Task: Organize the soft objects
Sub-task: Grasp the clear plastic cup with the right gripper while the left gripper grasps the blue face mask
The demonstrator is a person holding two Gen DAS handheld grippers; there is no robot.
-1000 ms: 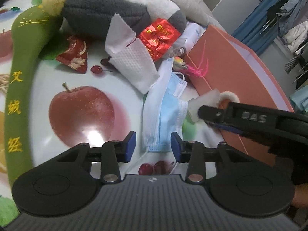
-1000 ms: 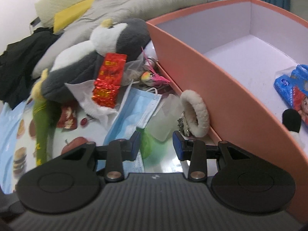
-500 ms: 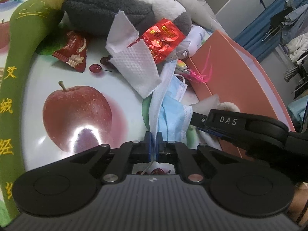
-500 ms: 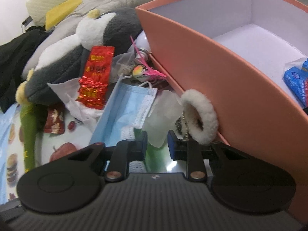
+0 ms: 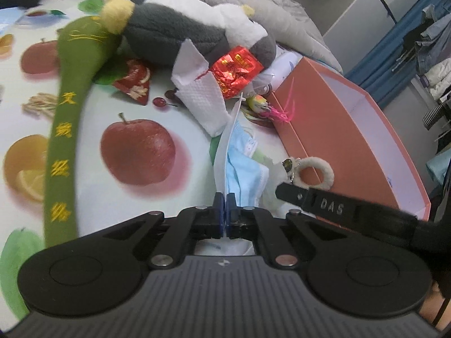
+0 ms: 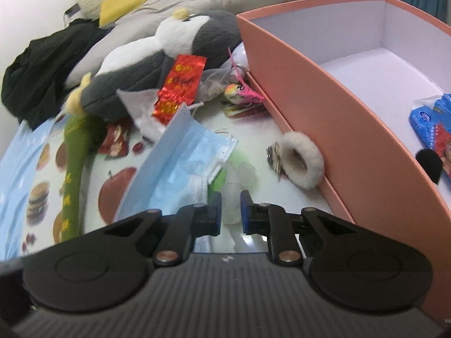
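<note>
My left gripper (image 5: 225, 208) is shut on the edge of a blue face mask (image 5: 242, 169) and lifts it off the fruit-print cloth. The mask also shows in the right wrist view (image 6: 180, 155), raised at one side. My right gripper (image 6: 230, 207) has its jaws narrowed around a translucent white soft piece (image 6: 236, 180), whether gripping it I cannot tell. A fuzzy white hair ring (image 6: 303, 159) with a metal charm lies against the salmon box (image 6: 324, 90). It also shows in the left wrist view (image 5: 314, 173).
A grey and white plush penguin (image 5: 183, 33), a green embroidered plush strip (image 5: 67, 118), a white tissue (image 5: 203, 101), red foil packets (image 5: 236, 70) and a pink-feathered toy (image 5: 265, 107) lie behind. Blue tissue packs (image 6: 431, 124) lie in the box.
My left gripper shut on the mask edge and raised it. My right gripper narrowed its jaws around the translucent piece and drew back a little from the box.
</note>
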